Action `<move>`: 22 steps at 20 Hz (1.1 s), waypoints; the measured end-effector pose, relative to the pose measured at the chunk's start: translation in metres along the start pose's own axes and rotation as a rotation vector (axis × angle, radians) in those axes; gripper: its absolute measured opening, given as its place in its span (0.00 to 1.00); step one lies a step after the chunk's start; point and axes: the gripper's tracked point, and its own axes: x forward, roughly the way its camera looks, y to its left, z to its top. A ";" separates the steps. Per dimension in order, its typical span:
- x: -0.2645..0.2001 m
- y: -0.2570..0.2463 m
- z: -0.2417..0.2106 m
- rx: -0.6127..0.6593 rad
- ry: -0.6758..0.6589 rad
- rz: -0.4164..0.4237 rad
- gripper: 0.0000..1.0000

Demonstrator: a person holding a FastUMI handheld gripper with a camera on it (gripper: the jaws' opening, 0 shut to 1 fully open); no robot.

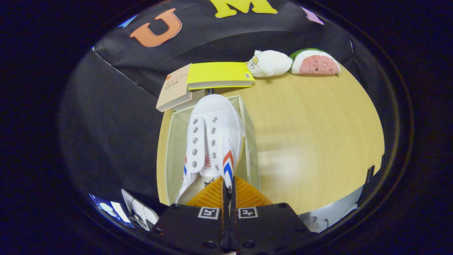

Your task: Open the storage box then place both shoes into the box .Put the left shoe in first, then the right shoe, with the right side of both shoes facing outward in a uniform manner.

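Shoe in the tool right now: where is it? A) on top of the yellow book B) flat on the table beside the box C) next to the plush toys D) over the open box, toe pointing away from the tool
D: the tool is shut on the heel rim of the white shoe, which hangs over the open box with its toe toward the books.

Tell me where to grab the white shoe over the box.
Keep to the collar wall at the heel opening, coming from behind and above. The white shoe points away over the storage box, and the claw is already shut on that thin edge.
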 end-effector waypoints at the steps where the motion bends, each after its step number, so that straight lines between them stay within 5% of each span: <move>1: 0.006 0.001 -0.002 0.005 0.000 -0.016 0.06; 9: 0.024 0.007 -0.002 0.012 -0.043 -0.044 0.11; 14: 0.007 0.011 0.008 -0.035 -0.138 -0.035 0.81; 19: -0.037 -0.003 0.016 -0.093 -0.262 -0.087 0.81; 22: -0.072 0.002 0.022 -0.160 -0.354 -0.046 0.85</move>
